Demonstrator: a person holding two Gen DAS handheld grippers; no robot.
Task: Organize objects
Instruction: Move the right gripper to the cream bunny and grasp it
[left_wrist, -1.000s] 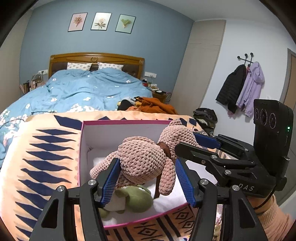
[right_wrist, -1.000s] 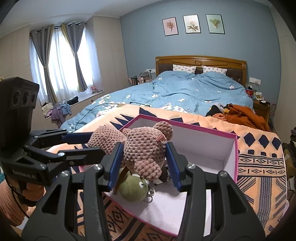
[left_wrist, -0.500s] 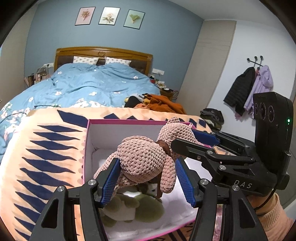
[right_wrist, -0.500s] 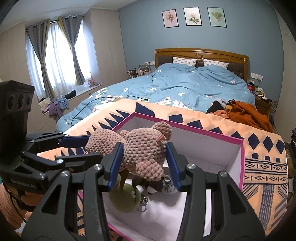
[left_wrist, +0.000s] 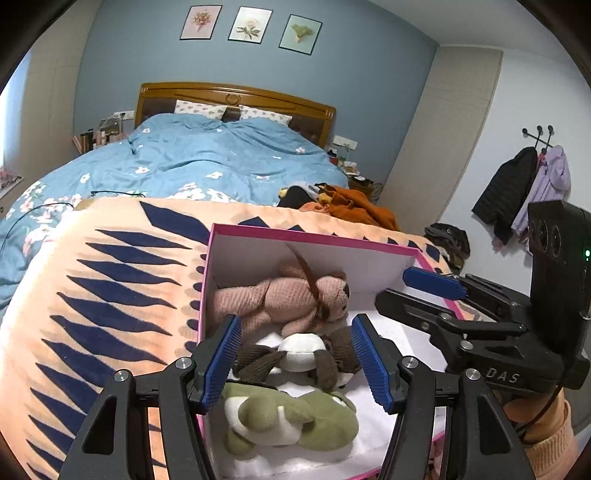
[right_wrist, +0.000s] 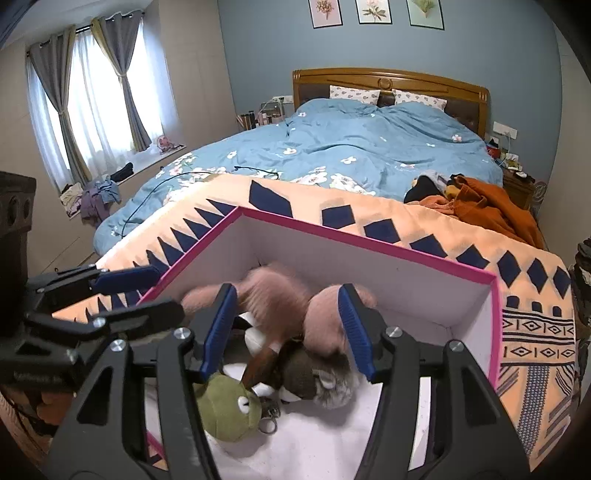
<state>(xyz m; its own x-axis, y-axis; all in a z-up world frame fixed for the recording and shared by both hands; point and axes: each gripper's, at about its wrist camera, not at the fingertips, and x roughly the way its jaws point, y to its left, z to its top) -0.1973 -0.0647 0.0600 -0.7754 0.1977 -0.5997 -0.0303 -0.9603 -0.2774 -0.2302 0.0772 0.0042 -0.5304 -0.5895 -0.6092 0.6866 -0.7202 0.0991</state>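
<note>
Bed (left_wrist: 207, 166) with patterned blanket (left_wrist: 92, 280), bearing my pink-rimmed box (left_wrist: 314, 240). In the box: pink knitted bear (left_wrist: 280, 299), just released, lying atop the brown toy (left_wrist: 295, 358) and green toy (left_wrist: 295, 421). Left claw (left_wrist: 295, 363) and right claw (right_wrist: 286, 328): both open, the jaws just widened, gripping nothing; I judge this item stowed.

Ahead of me the bed (left_wrist: 207, 162) wears a blue floral duvet (right_wrist: 369, 147), two patterned pillows (left_wrist: 236, 110) against its wooden headboard (right_wrist: 391, 79). An orange garment (right_wrist: 487, 210) lies crumpled at its right edge. Three framed prints (left_wrist: 251, 29) hang above; coats (left_wrist: 524, 188) on wall hooks; grey curtains (right_wrist: 85, 88) frame the window.
</note>
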